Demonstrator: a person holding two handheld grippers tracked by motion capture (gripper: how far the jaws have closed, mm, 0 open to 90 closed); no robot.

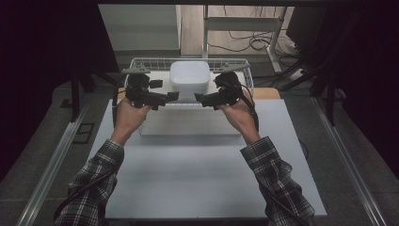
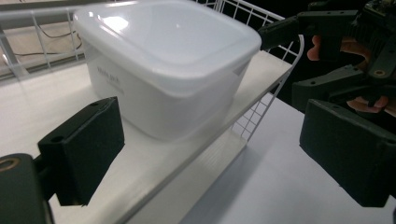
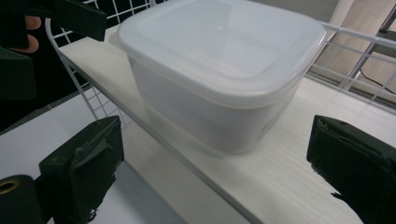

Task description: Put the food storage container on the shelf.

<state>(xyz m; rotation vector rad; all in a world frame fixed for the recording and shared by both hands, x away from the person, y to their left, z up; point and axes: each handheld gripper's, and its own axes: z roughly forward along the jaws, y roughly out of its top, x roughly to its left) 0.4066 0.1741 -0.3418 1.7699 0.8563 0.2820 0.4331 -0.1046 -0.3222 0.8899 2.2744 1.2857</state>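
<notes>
Plaid sleeves come in from the bottom of the high view, over the pale table. Further up, each hand holds one gripper. Both grippers point inward, toward each other, and they hang just before the front edge of a white board that lies on the table.

Jaws of the left gripper stand wide apart and nothing is between them. In the left gripper view its two black pads frame the near corner of the container, with free space on both sides. Jaws of the right gripper are also spread wide and they hold nothing; in the right gripper view the container stands between and beyond the pads, not touched by them.

Behind the grippers stands the white plastic container with its lid on. It rests upright on a pale shelf board inside a white wire basket, near the front edge of this board. Farther back I see the floor with some cables.
</notes>
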